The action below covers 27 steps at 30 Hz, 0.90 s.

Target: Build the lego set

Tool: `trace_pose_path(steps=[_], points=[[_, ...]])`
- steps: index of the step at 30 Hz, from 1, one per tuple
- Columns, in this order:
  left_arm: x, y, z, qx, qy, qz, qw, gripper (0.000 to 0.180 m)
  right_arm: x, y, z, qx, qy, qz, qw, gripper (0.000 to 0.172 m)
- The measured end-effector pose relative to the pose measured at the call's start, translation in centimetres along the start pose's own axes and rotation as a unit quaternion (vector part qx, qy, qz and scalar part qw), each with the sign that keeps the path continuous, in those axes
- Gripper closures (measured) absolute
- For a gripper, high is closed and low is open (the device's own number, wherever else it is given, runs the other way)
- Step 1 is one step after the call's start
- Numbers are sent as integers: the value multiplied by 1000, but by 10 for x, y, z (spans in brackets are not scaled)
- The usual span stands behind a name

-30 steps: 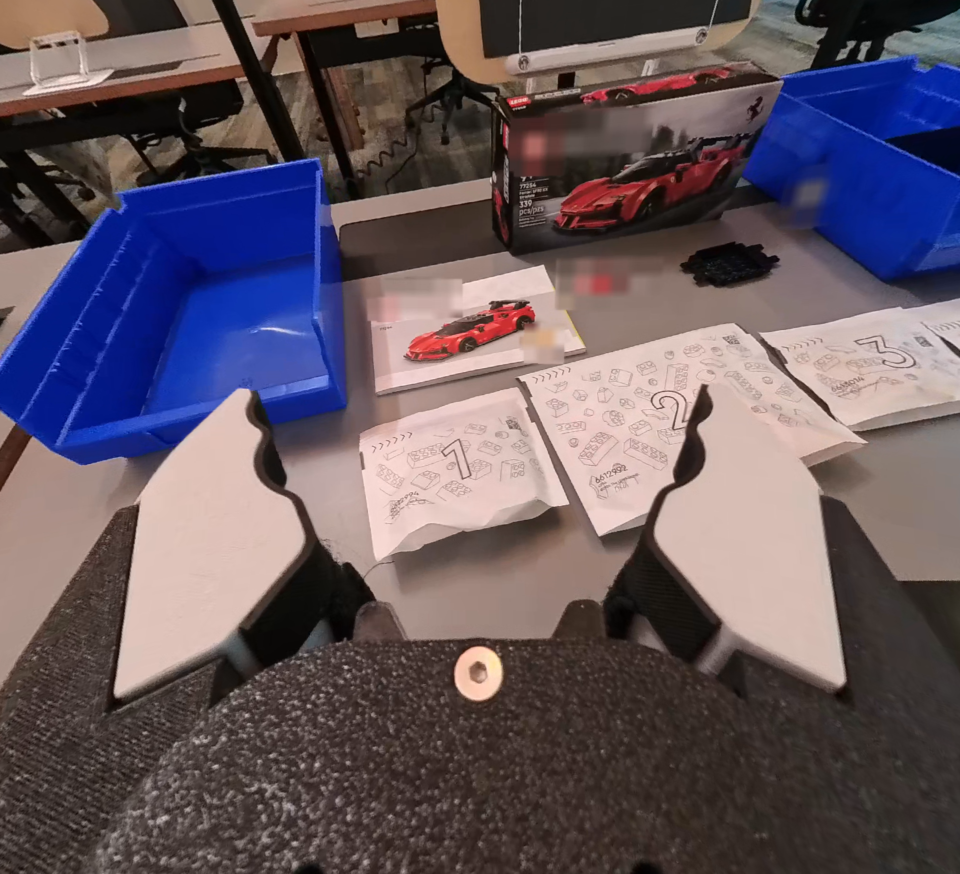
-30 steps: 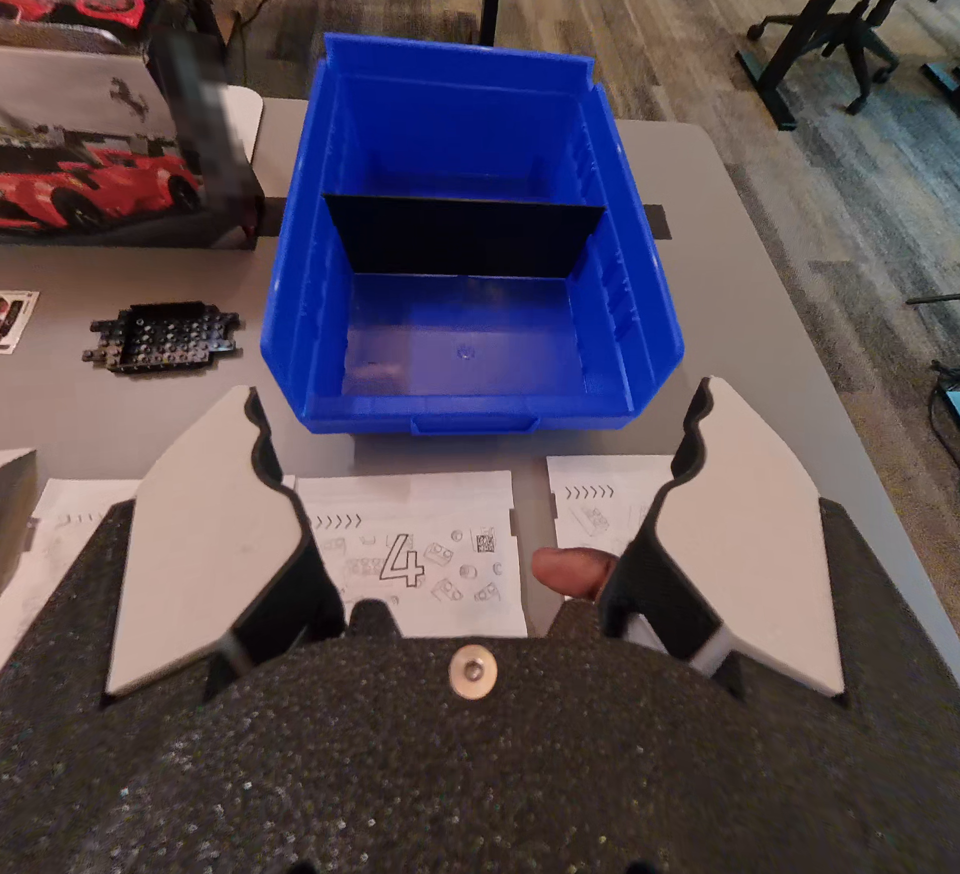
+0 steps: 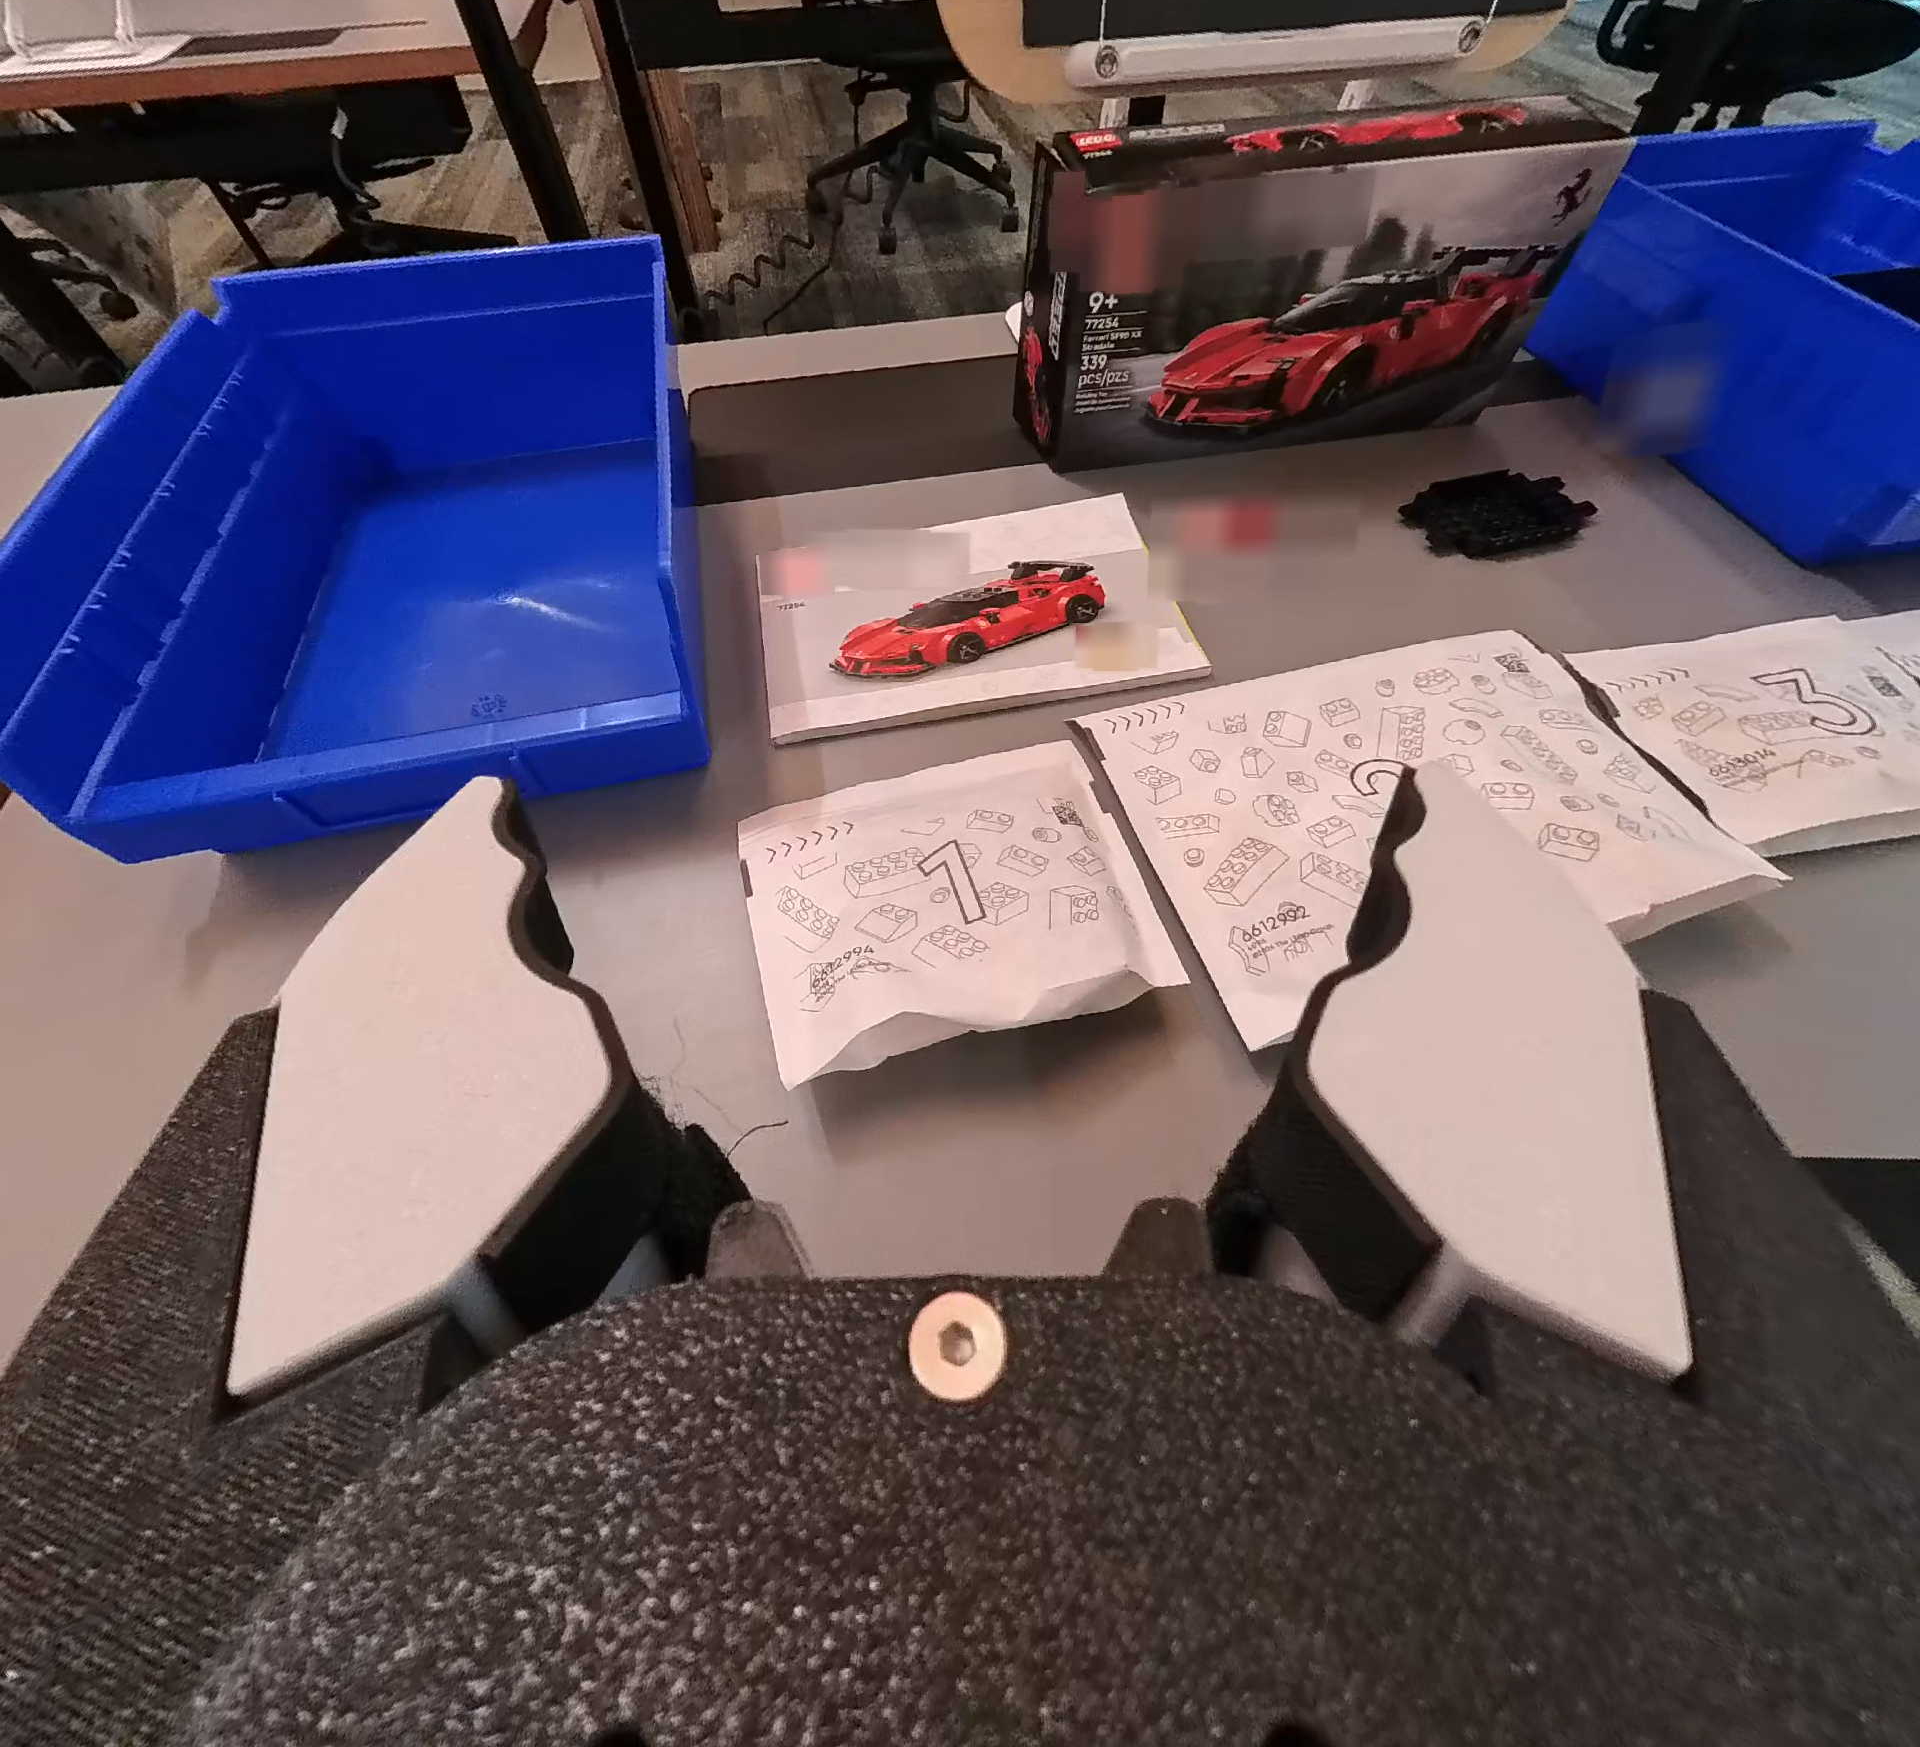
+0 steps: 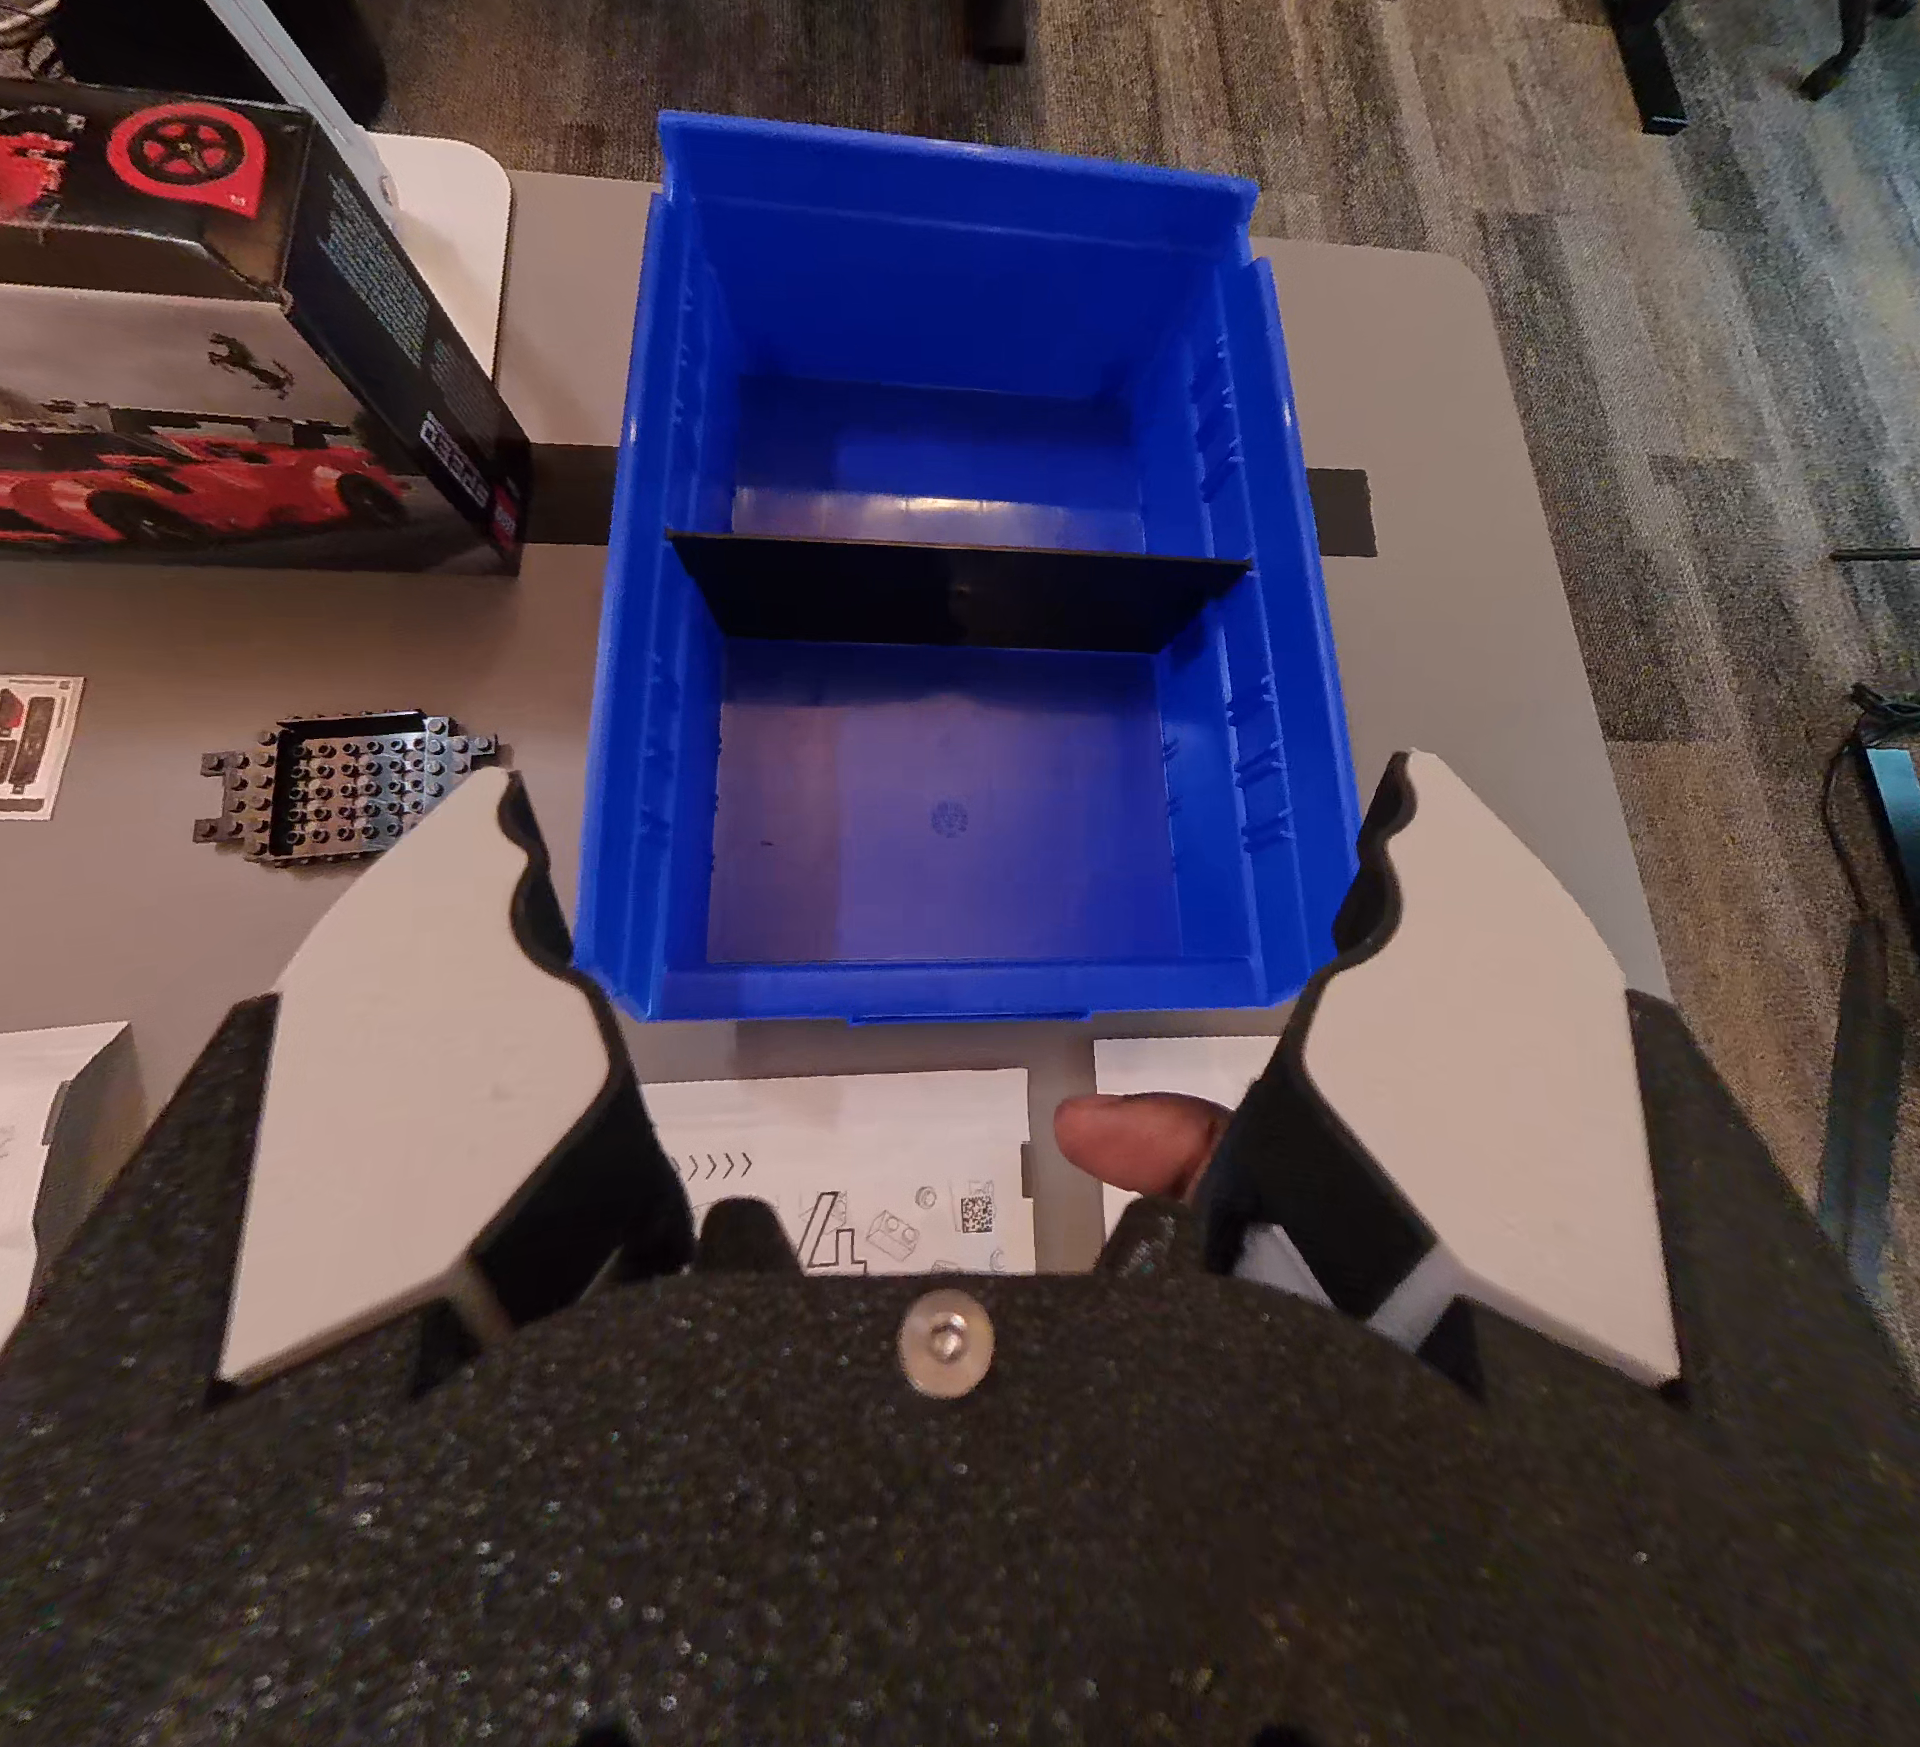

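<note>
Blue divided bin [image 4: 966,991] under right gripper [image 4: 961,866], jaws wide, left gripper [image 3: 961,866] over paper bags [image 3: 935,918]

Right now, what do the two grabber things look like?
Both match. The left gripper and right gripper each have two flat, pale grey fingers shaped like pointed wedges, with wavy black pads along their inner edges. Each sits on a rounded, speckled black body with one silver screw in the middle. No cables or sleeves show; a fingertip peeks beside the right one.
</note>
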<state>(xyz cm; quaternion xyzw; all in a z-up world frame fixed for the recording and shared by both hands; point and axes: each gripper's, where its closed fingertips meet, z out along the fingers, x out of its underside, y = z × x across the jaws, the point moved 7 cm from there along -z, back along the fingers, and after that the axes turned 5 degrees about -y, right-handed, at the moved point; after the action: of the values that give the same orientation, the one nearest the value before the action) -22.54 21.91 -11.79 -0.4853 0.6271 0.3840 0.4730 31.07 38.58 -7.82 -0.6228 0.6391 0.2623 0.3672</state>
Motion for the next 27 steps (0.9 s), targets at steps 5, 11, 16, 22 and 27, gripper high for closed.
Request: trace_pose_path(steps=[5, 11, 16, 22, 27], points=[[0, -1, 0, 2, -2, 0, 1000, 35, 3, -1, -7, 2, -12, 0, 1000, 30], [1, -3, 2, 5, -2, 1, 1000, 35, 17, 2, -36, -19, -63, 6, 998, 33], [1, -5, 1, 14, -2, -2, 1000, 35, 41, -6, -86, -39, -156, 59, 985, 38], [-2, -10, -3, 25, -2, -2, 1000, 36, 99, -30, -149, -20, -157, 44, 986, 37], [-7, -13, -7, 24, -11, 2, 1000, 36, 155, -64, -197, 34, -108, 24, 993, 37]])
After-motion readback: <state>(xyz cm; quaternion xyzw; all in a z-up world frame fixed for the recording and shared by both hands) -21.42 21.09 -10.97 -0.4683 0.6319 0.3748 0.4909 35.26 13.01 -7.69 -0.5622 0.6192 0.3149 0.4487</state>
